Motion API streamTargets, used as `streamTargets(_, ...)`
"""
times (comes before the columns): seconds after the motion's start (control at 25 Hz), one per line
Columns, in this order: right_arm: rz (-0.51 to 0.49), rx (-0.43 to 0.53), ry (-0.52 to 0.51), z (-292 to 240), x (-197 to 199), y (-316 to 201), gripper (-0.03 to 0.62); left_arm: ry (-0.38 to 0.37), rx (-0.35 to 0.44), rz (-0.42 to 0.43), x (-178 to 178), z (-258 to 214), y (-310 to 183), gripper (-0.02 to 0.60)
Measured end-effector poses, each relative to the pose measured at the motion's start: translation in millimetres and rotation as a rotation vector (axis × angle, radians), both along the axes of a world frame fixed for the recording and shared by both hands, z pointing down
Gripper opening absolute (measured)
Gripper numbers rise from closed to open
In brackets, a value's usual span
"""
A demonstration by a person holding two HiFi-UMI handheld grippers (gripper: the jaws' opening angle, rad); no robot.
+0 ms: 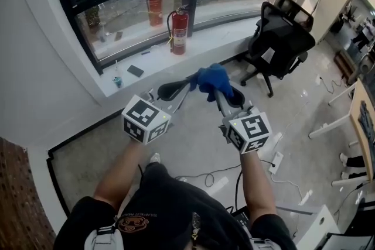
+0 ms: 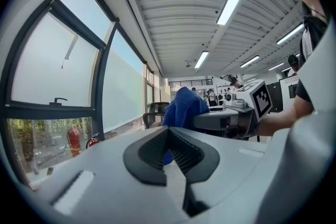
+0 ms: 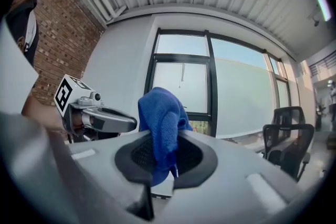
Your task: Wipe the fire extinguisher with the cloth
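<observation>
A red fire extinguisher stands upright on the white window ledge, well ahead of both grippers. It also shows small and far off at the lower left of the left gripper view, as the red extinguisher. My right gripper is shut on a bunched blue cloth. In the right gripper view the cloth sticks up out of the pinched jaws of my right gripper. My left gripper is shut with nothing in it, its tips next to the cloth. Both are held level in the air.
A black office chair stands on the floor to the right of the extinguisher. A small cup and a dark flat object lie on the ledge at left. Cables and a power strip lie on the floor near my feet.
</observation>
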State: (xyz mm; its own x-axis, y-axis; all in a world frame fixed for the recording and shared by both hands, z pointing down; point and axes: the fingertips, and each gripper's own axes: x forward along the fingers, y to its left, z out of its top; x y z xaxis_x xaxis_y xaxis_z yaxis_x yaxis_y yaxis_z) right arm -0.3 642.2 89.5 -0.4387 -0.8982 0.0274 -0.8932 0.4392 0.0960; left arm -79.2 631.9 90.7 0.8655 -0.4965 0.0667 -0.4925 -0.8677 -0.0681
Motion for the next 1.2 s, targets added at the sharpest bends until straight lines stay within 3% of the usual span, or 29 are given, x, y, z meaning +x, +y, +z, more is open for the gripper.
streamTargets(0.44,-0.019,-0.020,-0.029,12.0,-12.5,-41.5,0.044,-0.015,-0.023,-0.026,-15.1,13.6,-40.7,0.006)
streamTargets(1.2,0.061,-0.130,-0.012,36.5,-34.4,-304.5,0.044,-0.026,-0.085,0.033,-35.3,45.1,-308.6,0.006)
